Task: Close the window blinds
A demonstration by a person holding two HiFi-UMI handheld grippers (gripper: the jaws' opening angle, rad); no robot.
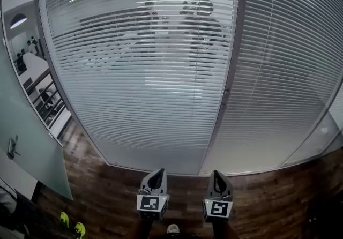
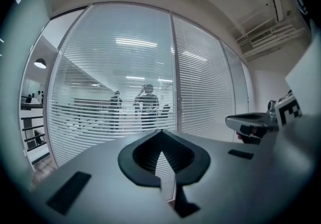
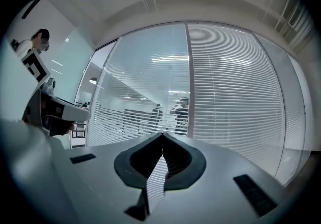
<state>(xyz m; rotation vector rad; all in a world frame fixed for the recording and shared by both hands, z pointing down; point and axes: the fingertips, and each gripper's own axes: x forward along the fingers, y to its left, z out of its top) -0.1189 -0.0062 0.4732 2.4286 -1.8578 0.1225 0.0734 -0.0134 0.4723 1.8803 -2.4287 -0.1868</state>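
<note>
White slatted blinds hang behind a glass wall. In the left panel the slats are tilted open, so the room beyond shows through. The right panel's slats look flatter and more opaque. A grey post divides the two panels. My left gripper and right gripper are side by side low in the head view. Both point level at the glass from well short of it. Both are shut, tips meeting, with nothing between them.
A frosted glass door with a handle stands at the left. The floor is dark wood. Two people stand beyond the glass. A person shows at the left in the right gripper view.
</note>
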